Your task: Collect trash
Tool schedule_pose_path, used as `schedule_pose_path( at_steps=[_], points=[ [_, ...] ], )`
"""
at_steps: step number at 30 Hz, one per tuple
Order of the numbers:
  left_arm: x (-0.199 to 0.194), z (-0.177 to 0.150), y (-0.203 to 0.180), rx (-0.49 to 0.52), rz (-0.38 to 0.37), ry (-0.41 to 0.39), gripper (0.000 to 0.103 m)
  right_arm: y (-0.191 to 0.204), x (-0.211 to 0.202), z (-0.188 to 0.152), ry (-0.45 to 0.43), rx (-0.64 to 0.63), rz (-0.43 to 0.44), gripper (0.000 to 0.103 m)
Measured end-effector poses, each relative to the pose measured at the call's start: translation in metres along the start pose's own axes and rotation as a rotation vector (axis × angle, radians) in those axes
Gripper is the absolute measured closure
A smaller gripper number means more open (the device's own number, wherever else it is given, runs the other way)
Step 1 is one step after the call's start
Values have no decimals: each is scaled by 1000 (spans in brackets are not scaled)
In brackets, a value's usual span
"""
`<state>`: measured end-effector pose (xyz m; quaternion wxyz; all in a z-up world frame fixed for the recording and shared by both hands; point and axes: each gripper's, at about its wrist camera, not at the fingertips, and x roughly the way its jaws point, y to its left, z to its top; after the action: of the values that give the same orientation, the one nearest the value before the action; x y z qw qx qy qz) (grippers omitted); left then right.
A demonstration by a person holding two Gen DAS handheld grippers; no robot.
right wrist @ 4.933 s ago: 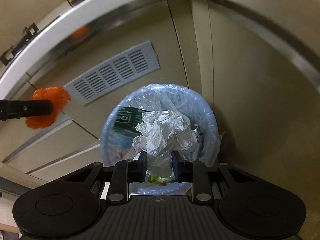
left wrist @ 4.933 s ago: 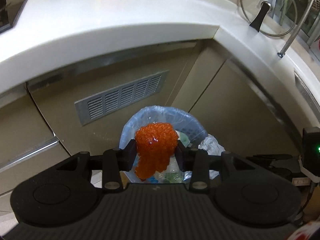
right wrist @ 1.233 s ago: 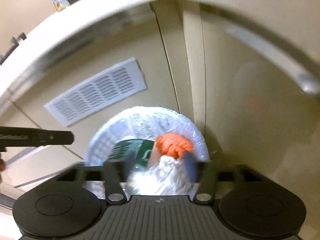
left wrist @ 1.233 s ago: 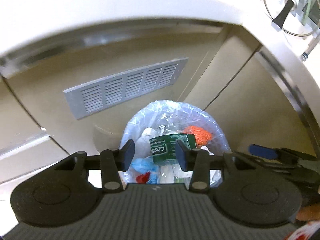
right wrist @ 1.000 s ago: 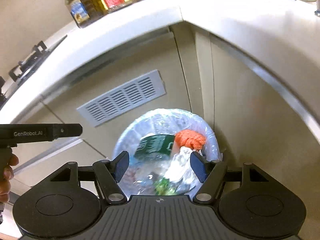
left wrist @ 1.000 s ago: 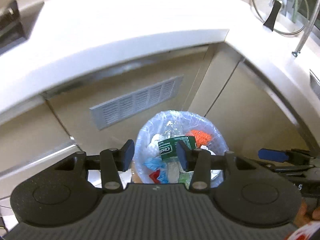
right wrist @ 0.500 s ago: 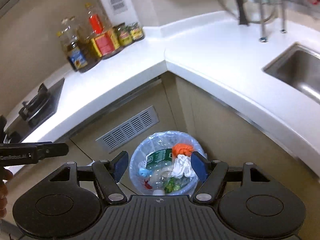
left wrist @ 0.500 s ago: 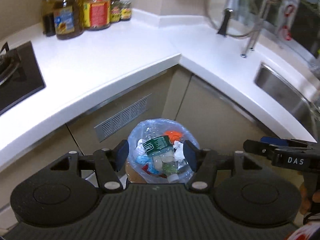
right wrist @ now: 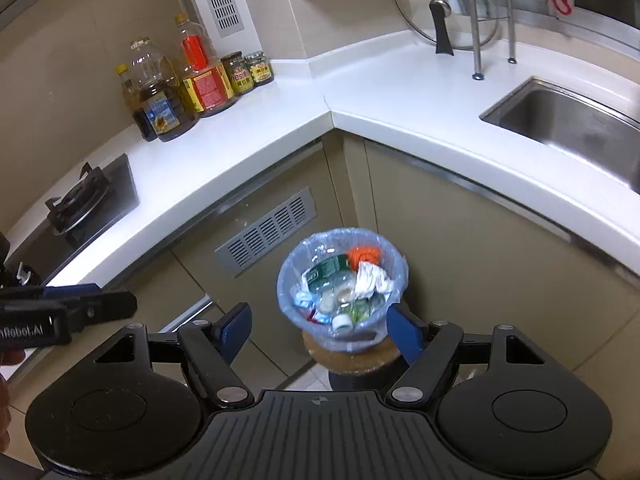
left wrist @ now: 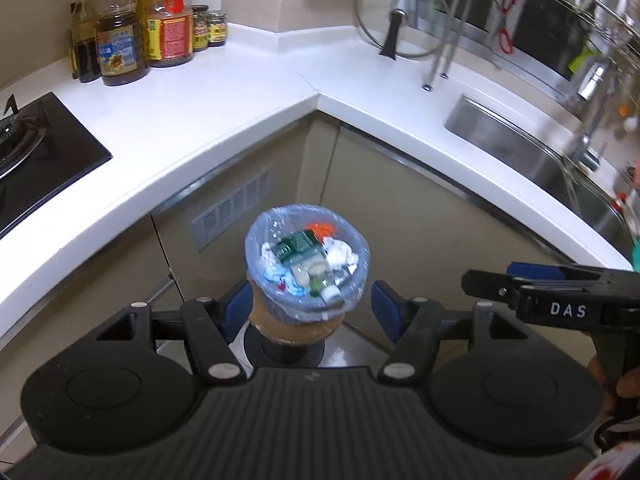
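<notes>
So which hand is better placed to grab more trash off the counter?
Neither clearly: the left hand-held gripper and right hand-held gripper are both empty, jaws opening, above the bin. No loose trash shows on the counter.

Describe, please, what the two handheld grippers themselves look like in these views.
Both are matte black plastic. The left gripper and right gripper each have a ribbed centre plate, two round discs, silver pivot screws and blue pads on the fingers. White lettering marks the sides: "DAS" on the right one, partly cut-off "nRobot.AI" on the left.
</notes>
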<state>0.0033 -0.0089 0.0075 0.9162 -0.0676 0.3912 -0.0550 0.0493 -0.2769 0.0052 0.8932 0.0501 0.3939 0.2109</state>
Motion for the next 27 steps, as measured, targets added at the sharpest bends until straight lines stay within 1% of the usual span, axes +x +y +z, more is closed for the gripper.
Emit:
schedule_pose_path(
  at_steps=[6, 12, 16, 27],
  points=[
    [-13, -14, -2, 19, -38, 1, 40, 19, -16, -14, -8, -26, -26, 28],
    [-16, -23, -7, 28, -71, 14, 40, 25, -22, -23, -4, -37, -32, 28],
    [-15, -25, -10, 36, -73, 27, 40, 26, -27, -26, 1, -36, -28, 28],
    [-15, -22, -14, 33, -59, 17, 40, 27, -33, -25, -14, -43, -30, 28]
  ],
)
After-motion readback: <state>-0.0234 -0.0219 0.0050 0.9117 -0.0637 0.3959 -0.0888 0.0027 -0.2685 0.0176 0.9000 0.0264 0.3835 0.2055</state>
